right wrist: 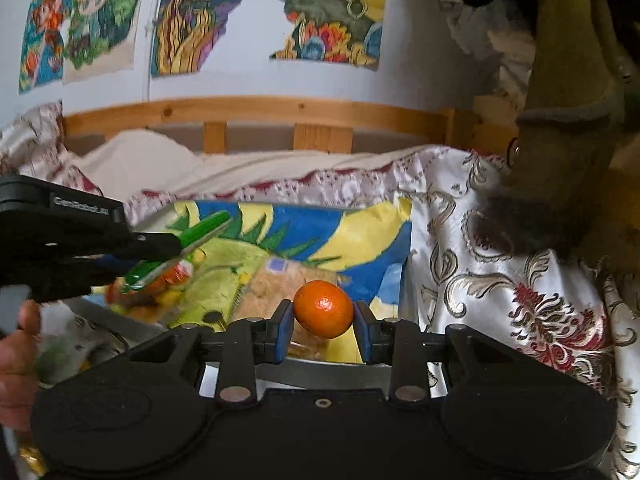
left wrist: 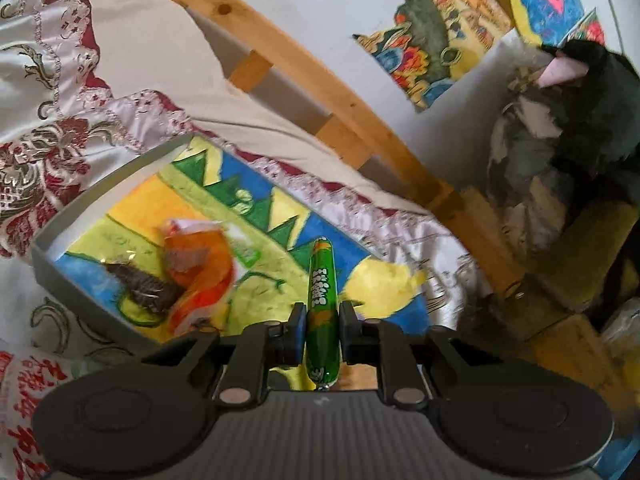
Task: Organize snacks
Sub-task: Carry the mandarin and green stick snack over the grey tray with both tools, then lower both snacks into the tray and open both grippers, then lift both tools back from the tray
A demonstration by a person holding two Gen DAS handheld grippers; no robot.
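Note:
My left gripper (left wrist: 322, 318) is shut on a green sausage stick (left wrist: 322, 280) and holds it above a grey tray (left wrist: 92, 196) lined with a colourful painting. An orange snack packet (left wrist: 200, 276) and a dark wrapped snack (left wrist: 146, 288) lie in the tray. My right gripper (right wrist: 323, 322) is shut on a small orange mandarin (right wrist: 323, 309), held over the near edge of the same tray (right wrist: 312, 370). A clear packet of biscuits (right wrist: 268, 284) lies behind the mandarin. The left gripper (right wrist: 168, 244) with the green stick (right wrist: 200, 228) shows at left in the right wrist view.
The tray sits on a bed with a white and red embroidered cover (right wrist: 520, 280). A wooden bed rail (right wrist: 260, 110) runs along the wall behind. A dark plush toy (left wrist: 580, 120) stands at the right. A red-printed packet (left wrist: 20, 400) lies at the lower left.

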